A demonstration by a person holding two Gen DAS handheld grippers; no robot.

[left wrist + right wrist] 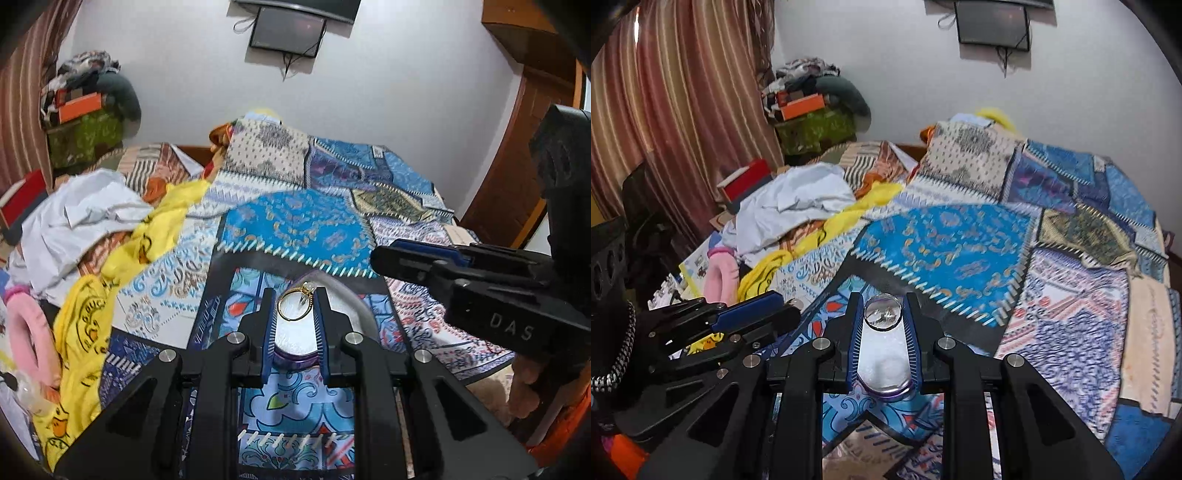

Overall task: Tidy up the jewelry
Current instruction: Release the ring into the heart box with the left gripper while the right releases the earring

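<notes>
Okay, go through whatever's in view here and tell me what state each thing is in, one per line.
Gold ring with a pale stone: upright, pinched between the left gripper fingers.
Clear round plastic container with a purple rim: clamped between the right gripper fingers.
Wall-mounted black screen: dark, off.
Blue patchwork bedspread: spread over the bed.
White cloth: crumpled.
</notes>
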